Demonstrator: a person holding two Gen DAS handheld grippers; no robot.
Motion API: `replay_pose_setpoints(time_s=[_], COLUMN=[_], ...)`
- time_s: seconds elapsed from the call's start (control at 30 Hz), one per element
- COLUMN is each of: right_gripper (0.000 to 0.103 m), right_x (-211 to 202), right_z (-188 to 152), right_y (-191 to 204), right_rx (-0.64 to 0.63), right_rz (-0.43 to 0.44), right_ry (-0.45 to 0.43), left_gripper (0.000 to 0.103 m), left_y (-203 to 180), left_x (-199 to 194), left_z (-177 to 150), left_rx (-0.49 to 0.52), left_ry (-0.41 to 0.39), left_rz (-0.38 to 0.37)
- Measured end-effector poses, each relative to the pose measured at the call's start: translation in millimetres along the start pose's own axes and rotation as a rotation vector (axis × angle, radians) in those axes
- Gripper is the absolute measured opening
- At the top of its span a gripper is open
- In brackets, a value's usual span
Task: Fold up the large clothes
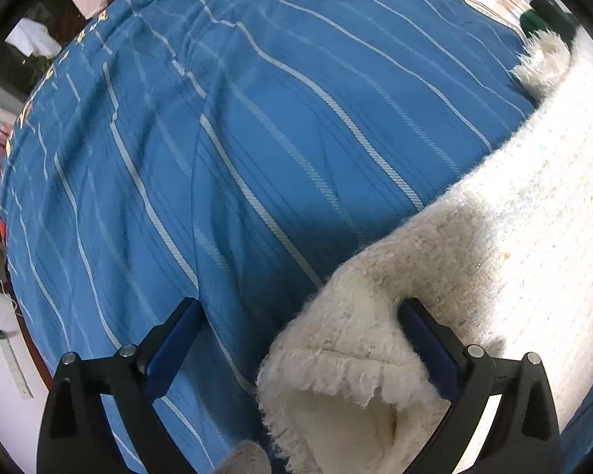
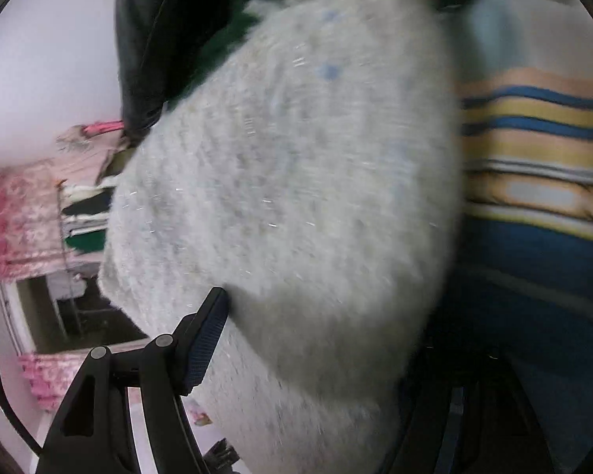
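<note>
Blue striped bedspread (image 1: 225,150) fills left wrist view. White fuzzy garment (image 1: 514,205) lies on it, 2 to 6 o'clock, folded corner between jaws. Left gripper (image 1: 300,316) spread wide, gripping nothing. Right gripper (image 2: 316,316): garment bulges between parted jaws, blurred; hold cannot tell.

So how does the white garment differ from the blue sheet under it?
The garment is cream-white and fluffy; the sheet is blue, smooth, with thin pale stripes. The garment's near corner is folded over with a frayed edge; the sheet lies spread out, only lightly creased. The garment covers one side; the sheet fills most of the view. Both are fabric.
</note>
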State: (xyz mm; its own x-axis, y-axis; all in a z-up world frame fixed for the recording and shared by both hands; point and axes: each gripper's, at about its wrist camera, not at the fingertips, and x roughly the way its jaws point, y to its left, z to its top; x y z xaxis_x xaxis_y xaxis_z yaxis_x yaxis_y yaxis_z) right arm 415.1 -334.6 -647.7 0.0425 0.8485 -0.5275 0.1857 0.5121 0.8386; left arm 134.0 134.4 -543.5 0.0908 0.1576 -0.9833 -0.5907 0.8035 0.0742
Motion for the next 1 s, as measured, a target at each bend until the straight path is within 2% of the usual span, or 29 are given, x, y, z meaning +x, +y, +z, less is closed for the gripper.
replay_pose_setpoints(time_s=[0.03,0.07,0.1,0.27,0.4,0.47,0.53,0.6,0.63,0.7,0.77,0.8,0.87,1.0], right_gripper=[0.049,0.038,0.031,0.025,0.024,0.024,0.024,0.024,0.024,0.029,0.040,0.053,0.064,0.065], right_x=[0,-3,-7,-48,-125,-166,-193,-218,-226,-230,-233,-235,-248,-284], right_z=[-1,-4,-8,-44,-117,-184,-243,-306,-332,-365,-378,-379,-379,-370], right_y=[1,3,5,23,7,-5,-15,-29,-40,-58,-83,-92,-92,-55], right_rx=[0.000,-0.006,-0.012,0.041,0.221,0.321,0.393,0.476,0.527,0.603,0.648,0.672,0.671,0.478], right_rz=[0.018,0.025,0.032,0.011,-0.051,-0.146,-0.220,-0.317,-0.336,-0.396,-0.444,-0.448,-0.521,-0.725], right_ry=[-0.003,-0.007,-0.016,-0.176,-0.351,-0.454,-0.503,-0.513,-0.503,-0.454,-0.379,-0.345,-0.341,-0.379], left_gripper=[0.103,0.103,0.103,0.103,0.103,0.103,0.103,0.103,0.103,0.103,0.103,0.103,0.103,0.103], left_y=[-3,-4,-6,-2,17,19,15,16,13,4,-13,-18,-45,-90], left_x=[-1,-2,-3,-27,-56,-71,-81,-82,-83,-80,-81,-82,-88,-88], left_z=[1,1,2,4,-6,-16,-20,-28,-35,-40,-45,-47,-55,-62], left_rx=[0.004,0.011,0.016,0.001,-0.069,-0.066,-0.046,-0.021,0.009,0.066,0.119,0.136,0.207,0.310], left_ry=[0.001,0.003,0.005,-0.008,-0.029,-0.050,-0.068,-0.080,-0.090,-0.084,-0.075,-0.077,-0.100,-0.124], left_rz=[0.005,0.014,0.020,0.070,0.061,0.114,0.142,0.172,0.185,0.199,0.175,0.165,0.138,0.089])
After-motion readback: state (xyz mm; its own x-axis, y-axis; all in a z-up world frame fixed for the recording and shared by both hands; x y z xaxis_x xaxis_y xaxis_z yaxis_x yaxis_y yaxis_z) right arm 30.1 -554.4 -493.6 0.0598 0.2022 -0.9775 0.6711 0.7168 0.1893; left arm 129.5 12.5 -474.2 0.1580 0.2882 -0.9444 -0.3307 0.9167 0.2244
